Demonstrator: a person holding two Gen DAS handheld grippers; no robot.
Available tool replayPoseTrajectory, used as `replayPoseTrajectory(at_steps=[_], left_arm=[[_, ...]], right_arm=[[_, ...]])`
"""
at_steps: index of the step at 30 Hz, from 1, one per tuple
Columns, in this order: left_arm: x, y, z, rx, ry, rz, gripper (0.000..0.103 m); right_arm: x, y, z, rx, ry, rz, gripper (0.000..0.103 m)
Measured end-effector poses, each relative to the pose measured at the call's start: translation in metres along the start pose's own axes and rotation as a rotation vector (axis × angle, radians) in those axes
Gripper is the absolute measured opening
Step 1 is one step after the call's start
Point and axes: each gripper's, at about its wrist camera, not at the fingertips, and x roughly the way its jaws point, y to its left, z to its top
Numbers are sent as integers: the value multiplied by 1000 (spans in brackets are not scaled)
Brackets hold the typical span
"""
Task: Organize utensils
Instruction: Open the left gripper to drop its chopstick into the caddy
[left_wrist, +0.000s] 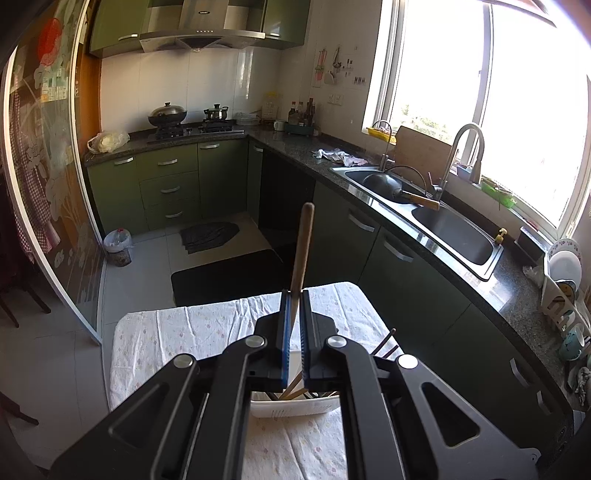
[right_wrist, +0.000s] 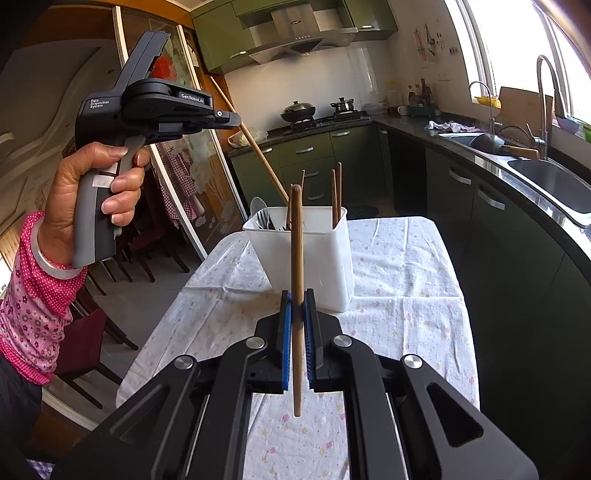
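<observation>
1 chopstick (right_wrist: 297, 258) stands upright, clamped in the right tool (right_wrist: 297, 306). At 12 o'clock beyond it, the white utensil holder (right_wrist: 317, 258) sits on the tabletop (right_wrist: 406, 295). At 10 o'clock, the left tool (left_wrist: 294, 306) clamps another chopstick (left_wrist: 302, 251).

- We see a matt wooden chopstick (right_wrist: 296, 280) clamped between ribbed blue pads (right_wrist: 285, 325) at lower centre.
- The white holder (right_wrist: 321, 258) looks like smooth plastic.
- The tablecloth (right_wrist: 399, 280) is creased, floral-printed cloth.
- At right, the counter (left_wrist: 436, 254) is glossy speckled stone and the sink (left_wrist: 458, 236) brushed metal.
- We see the left gripper (right_wrist: 236, 120), upper left, in matt black plastic.
</observation>
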Motion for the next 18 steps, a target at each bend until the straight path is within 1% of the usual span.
replayPoseTrajectory(at_steps=[2, 10, 13, 15, 18], left_arm=[[-3, 2, 0, -1, -6, -8, 4], [-25, -2, 17, 16, -82, -12, 4], [-24, -4, 18, 22, -81, -3, 4], [-21, -5, 18, 26, -73, -2, 0], [-18, -4, 16, 24, -64, -6, 0]], right_arm=[[1, 0, 0, 0, 0, 1, 7], [8, 6, -2, -12, 18, 12, 7], [9, 6, -4, -14, 21, 13, 7], [8, 6, -5, -13, 20, 14, 7], [6, 5, -5, -12, 18, 14, 7]])
